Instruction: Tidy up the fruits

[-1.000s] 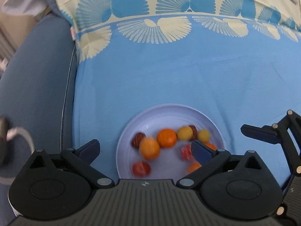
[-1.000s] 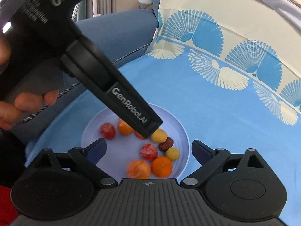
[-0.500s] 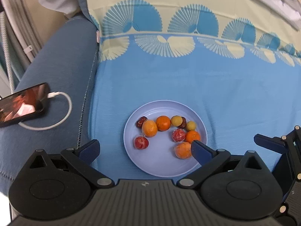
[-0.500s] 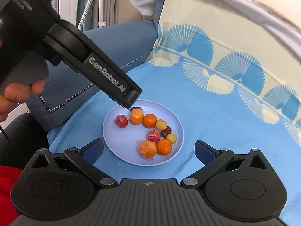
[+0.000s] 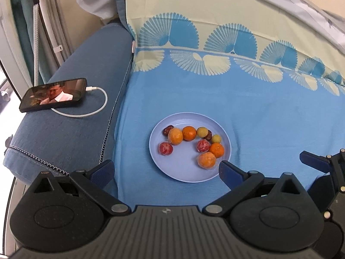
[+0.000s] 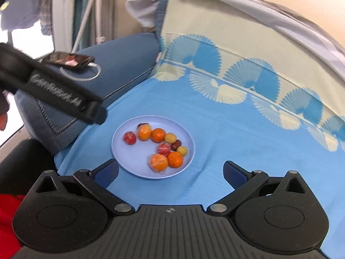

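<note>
Phone [image 5: 52,96] on armrest (charging) | plate [image 5: 189,173] unobstructed | tongs spread

Even, bright indoor light, with heavy fisheye bending in both views.

Around the plate [image 5: 189,173] the left wrist view is sharp, the shadows soft and faint. The right wrist view is softer: the left gripper [image 6: 64,101], up-left of the plate, is motion-blurred, and a window far up-left glares white.

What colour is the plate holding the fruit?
Pale lavender-blue plate; clearest in the left wrist view.
</note>
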### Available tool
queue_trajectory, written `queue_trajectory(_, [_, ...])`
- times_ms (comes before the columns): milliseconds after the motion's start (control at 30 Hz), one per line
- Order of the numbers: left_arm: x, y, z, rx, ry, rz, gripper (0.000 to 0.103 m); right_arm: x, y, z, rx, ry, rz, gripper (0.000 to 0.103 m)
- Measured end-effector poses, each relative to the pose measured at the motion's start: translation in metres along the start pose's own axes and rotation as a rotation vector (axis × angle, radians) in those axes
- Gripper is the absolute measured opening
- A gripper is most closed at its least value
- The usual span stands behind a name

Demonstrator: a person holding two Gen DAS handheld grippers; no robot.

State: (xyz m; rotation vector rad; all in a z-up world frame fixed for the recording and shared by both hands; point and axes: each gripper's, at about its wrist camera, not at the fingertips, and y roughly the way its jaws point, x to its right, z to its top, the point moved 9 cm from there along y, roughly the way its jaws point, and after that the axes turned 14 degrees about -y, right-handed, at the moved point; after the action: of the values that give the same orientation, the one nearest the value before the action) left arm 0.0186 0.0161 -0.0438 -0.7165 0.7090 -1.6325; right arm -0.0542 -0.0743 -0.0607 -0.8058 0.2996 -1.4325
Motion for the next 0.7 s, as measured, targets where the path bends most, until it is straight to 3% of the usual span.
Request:
queue_trajectory(100, [0.004, -0.01, 0.0, 0.036, 0.011, 0.019, 0.103, 0.008, -0.009, -0.001, 0.018, 0.053, -0.03, 0.102])
queue_trajectory(300, [0.004, -0.012, -0.012, 0.02, 0.023, 0.051, 0.103, 0.019, -0.025, -0.004, 0.057, 0.13, -0.052, 0.102])
queue_trajectory(700, [-0.007, -0.007, -0.02, 0.034, 0.017, 0.135, 0.103, 0.021, -0.028, -0.01, 0.066, 0.122, -0.06, 0.102])
